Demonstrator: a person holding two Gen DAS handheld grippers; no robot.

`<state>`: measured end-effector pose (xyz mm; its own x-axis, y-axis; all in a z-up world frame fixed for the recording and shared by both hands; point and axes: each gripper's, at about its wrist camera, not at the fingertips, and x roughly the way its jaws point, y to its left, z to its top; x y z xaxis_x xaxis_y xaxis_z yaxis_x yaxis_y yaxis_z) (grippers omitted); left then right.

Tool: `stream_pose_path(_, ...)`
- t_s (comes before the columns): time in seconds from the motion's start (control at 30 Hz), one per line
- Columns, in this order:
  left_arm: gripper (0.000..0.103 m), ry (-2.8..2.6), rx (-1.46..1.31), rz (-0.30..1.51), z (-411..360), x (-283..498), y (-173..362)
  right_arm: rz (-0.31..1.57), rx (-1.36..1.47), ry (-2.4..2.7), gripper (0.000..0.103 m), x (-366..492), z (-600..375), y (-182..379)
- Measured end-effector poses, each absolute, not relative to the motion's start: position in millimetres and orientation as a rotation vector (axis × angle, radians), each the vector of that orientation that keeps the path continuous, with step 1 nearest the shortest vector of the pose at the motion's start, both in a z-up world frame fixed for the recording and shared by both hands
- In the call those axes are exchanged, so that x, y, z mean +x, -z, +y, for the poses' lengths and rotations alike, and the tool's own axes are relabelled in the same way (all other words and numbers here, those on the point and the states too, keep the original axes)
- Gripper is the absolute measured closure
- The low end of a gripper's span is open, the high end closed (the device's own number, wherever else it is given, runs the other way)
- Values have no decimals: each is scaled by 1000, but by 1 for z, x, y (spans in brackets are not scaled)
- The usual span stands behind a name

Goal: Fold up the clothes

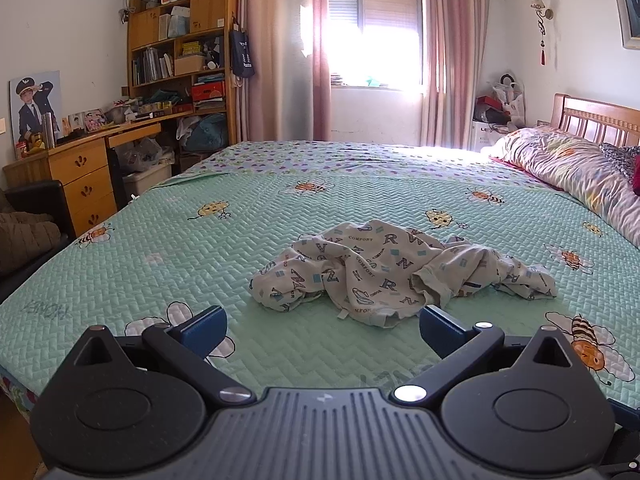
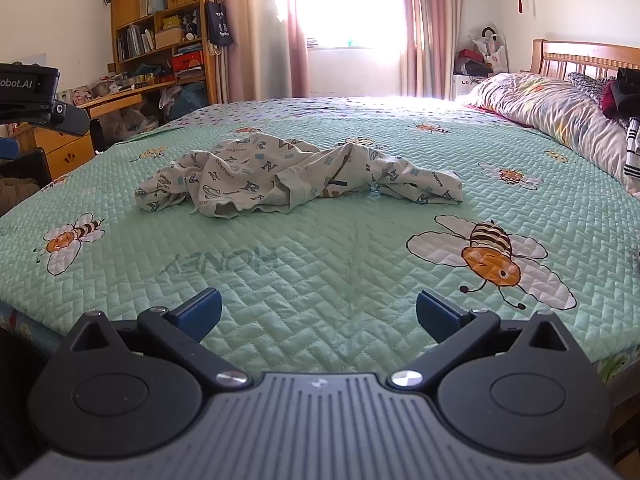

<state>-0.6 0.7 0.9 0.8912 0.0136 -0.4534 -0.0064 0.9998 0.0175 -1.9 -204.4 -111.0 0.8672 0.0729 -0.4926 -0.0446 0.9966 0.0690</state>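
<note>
A crumpled white garment (image 1: 384, 272) printed with blue letters lies in a heap on the green quilted bedspread (image 1: 280, 224). My left gripper (image 1: 322, 326) hangs open just short of the heap's near edge, nothing between its blue pads. In the right wrist view the same garment (image 2: 288, 176) lies farther off, up and to the left. My right gripper (image 2: 318, 312) is open over bare bedspread (image 2: 320, 264) near the bed's front edge. The left gripper's black body (image 2: 36, 96) shows at the left edge of that view.
A folded duvet and pillows (image 1: 576, 168) lie along the wooden headboard (image 1: 600, 120) at the right. A wooden desk with drawers (image 1: 80, 176) and a full bookshelf (image 1: 180, 40) stand left of the bed. Behind the bed are curtains and a bright window (image 1: 372, 40).
</note>
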Motion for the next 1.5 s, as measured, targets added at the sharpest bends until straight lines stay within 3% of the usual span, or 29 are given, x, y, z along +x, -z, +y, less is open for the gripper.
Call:
stream_pose_path(0.77, 1, -14, -18, 518, 6, 7, 8, 511, 62, -69, 0, -3, -204, 109)
stream_pose_path(1.17, 1, -40, -28, 612, 23, 31, 56, 377, -104, -61, 1, 26, -176, 102)
stream_pose_path(1.2, 1, -39, -34, 623, 24, 35, 61, 358, -126, -54, 3, 35, -170, 102)
stream_pose_path(1.33, 1, -37, -31, 671, 28, 54, 80, 374, -178, -71, 42, 84, -153, 105)
stream_pose_path(1.5, 1, 0, -25, 703, 33, 66, 99, 423, -194, -37, 45, 147, -140, 119)
